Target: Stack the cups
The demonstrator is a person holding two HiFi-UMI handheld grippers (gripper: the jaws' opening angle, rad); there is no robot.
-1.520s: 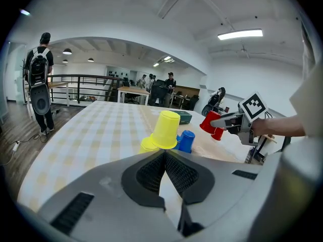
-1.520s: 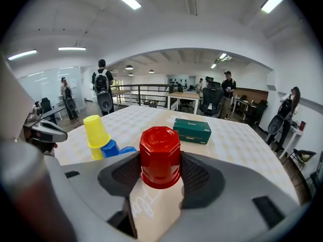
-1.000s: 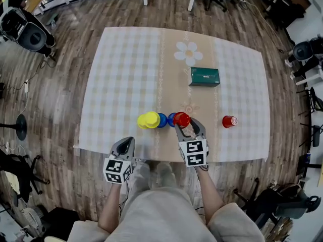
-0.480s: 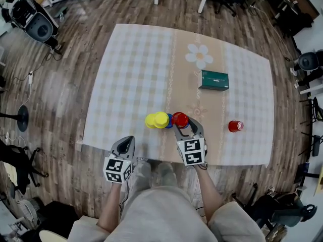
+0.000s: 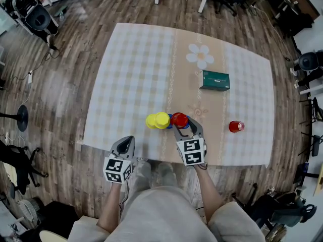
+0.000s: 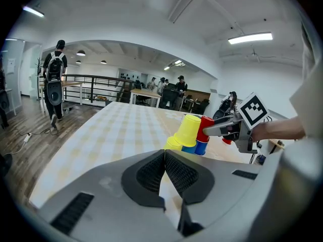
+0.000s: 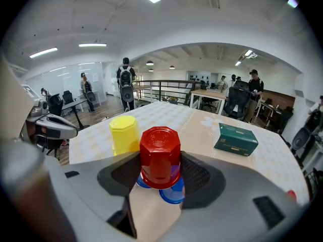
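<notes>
My right gripper (image 5: 183,129) is shut on an upside-down red cup (image 7: 160,157), held just above two blue cups (image 7: 174,194) near the table's front edge. In the head view the red cup (image 5: 178,119) sits right of two yellow cups (image 5: 161,119), one tilted on the other. The yellow cup (image 7: 124,133) stands left of the red one in the right gripper view. A second red cup (image 5: 235,126) lies alone to the right. My left gripper (image 5: 125,143) is shut and empty, off the table's front edge (image 6: 164,153).
A green box (image 5: 214,80) lies behind the cups on the checked tablecloth (image 5: 136,69), also seen as the green box (image 7: 235,138) at right. Office chairs, desks and several people are around the room beyond the table.
The right gripper has carried the red cup a little left, over the blue cups and closer to the yellow cups. The head view has shifted. The left gripper has stayed put.
</notes>
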